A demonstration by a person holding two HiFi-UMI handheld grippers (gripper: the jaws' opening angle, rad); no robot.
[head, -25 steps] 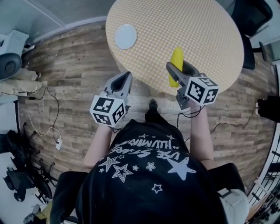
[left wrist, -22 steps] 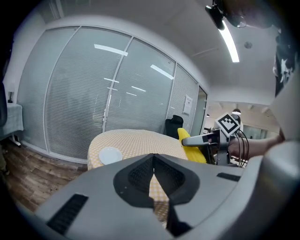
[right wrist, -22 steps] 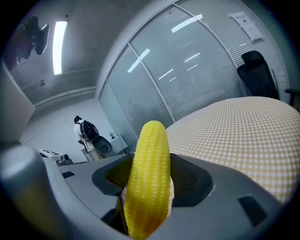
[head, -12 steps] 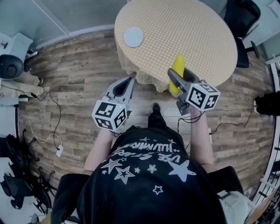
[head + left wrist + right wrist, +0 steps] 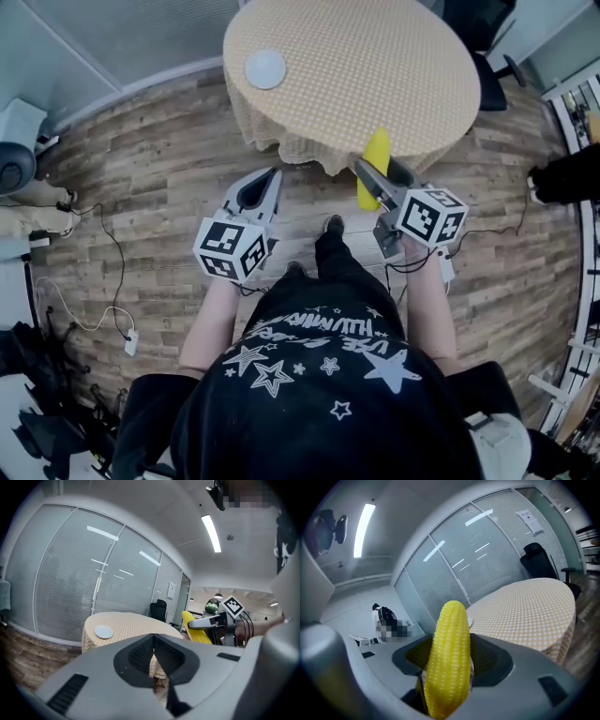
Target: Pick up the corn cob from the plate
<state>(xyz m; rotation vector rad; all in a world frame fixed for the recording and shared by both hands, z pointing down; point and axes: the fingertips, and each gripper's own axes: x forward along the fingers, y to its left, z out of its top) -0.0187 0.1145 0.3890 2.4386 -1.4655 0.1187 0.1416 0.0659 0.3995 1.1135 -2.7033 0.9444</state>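
The yellow corn cob [image 5: 377, 148] stands between the jaws of my right gripper [image 5: 378, 171], which is shut on it, just off the near edge of the round table [image 5: 375, 56] and above the wooden floor. In the right gripper view the corn cob [image 5: 451, 620] fills the gap of the right gripper [image 5: 449, 645] and points up. The small white plate [image 5: 265, 68] lies bare on the table's far left; it is also the plate [image 5: 103, 631] in the left gripper view. My left gripper [image 5: 270, 176] hangs shut and holds nothing, its jaws [image 5: 153, 641] pressed together.
A checkered cloth covers the table [image 5: 525, 609]. Black office chairs [image 5: 473, 23] stand behind it. Glass walls with blinds [image 5: 70, 583] run along the room. Cables [image 5: 84, 281] trail over the floor at the left, and the person's feet [image 5: 328, 225] stand below the grippers.
Both grippers and the person have drawn back from the table. The corn, still gripped, went from over the tabletop to beyond its near edge.
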